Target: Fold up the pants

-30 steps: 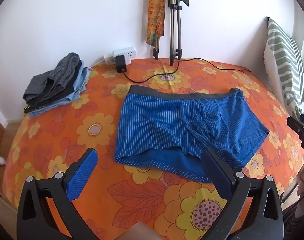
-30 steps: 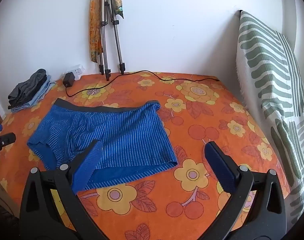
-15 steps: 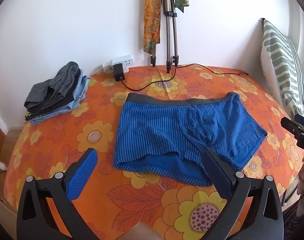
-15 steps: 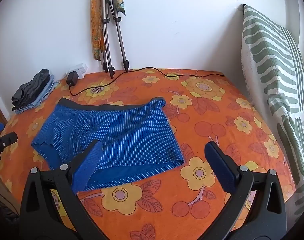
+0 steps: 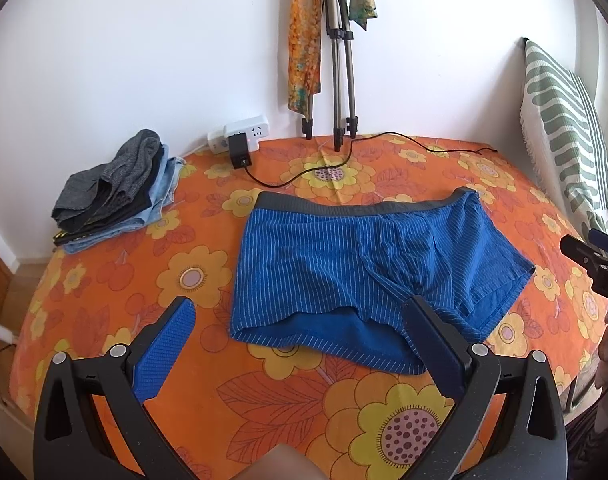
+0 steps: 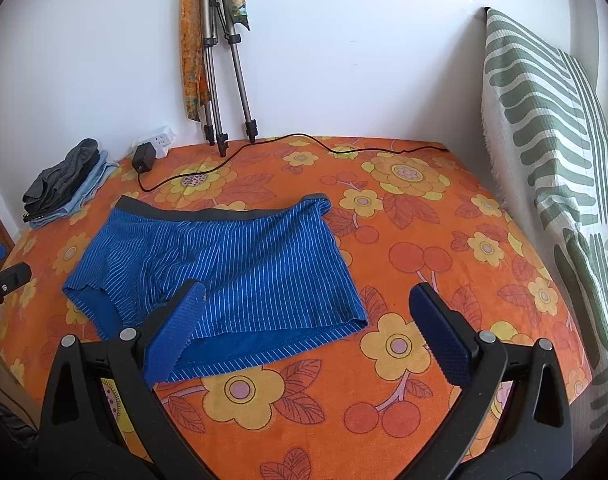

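Blue pinstriped shorts with a grey waistband lie spread flat on the orange flowered table, waistband toward the wall. They also show in the right wrist view. My left gripper is open and empty, held above the table in front of the shorts' left leg hem. My right gripper is open and empty above the shorts' right leg hem. The right gripper's tip shows at the right edge of the left wrist view.
A stack of folded clothes sits at the table's far left. A power strip with a black adapter and its cable lie along the back. Tripod legs stand at the wall. A green striped cushion leans at the right.
Both grippers have pulled back and risen slightly, so the shorts sit a little farther off in each view. The shorts have not moved.
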Demonstrator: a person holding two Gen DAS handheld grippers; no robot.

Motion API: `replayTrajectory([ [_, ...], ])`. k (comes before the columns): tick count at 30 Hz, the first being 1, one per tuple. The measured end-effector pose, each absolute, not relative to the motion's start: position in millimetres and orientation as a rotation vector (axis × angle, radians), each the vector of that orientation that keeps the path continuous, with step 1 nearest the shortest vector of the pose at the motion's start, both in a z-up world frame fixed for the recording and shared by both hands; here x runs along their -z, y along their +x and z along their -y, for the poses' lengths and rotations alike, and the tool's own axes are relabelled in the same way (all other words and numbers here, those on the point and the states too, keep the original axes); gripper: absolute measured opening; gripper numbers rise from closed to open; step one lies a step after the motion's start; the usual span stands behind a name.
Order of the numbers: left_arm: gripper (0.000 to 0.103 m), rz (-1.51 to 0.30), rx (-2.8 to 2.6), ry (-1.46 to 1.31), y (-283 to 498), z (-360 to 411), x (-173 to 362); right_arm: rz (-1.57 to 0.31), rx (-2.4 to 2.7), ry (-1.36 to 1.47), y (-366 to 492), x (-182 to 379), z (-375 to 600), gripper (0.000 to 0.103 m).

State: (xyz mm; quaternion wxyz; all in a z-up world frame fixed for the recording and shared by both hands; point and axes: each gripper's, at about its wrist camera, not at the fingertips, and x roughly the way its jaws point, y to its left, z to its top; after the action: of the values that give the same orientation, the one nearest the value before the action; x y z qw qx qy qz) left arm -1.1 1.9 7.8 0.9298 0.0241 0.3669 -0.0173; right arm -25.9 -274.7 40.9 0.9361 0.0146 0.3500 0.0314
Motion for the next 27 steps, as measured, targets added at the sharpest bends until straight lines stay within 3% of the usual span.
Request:
replayTrajectory([
  [27, 0.103, -0.735, 0.028, 0.061, -2.7, -3.5, -10.5, -0.718, -0.067, 0.030, -26.4, -38.8, 274.8, 0.103],
])
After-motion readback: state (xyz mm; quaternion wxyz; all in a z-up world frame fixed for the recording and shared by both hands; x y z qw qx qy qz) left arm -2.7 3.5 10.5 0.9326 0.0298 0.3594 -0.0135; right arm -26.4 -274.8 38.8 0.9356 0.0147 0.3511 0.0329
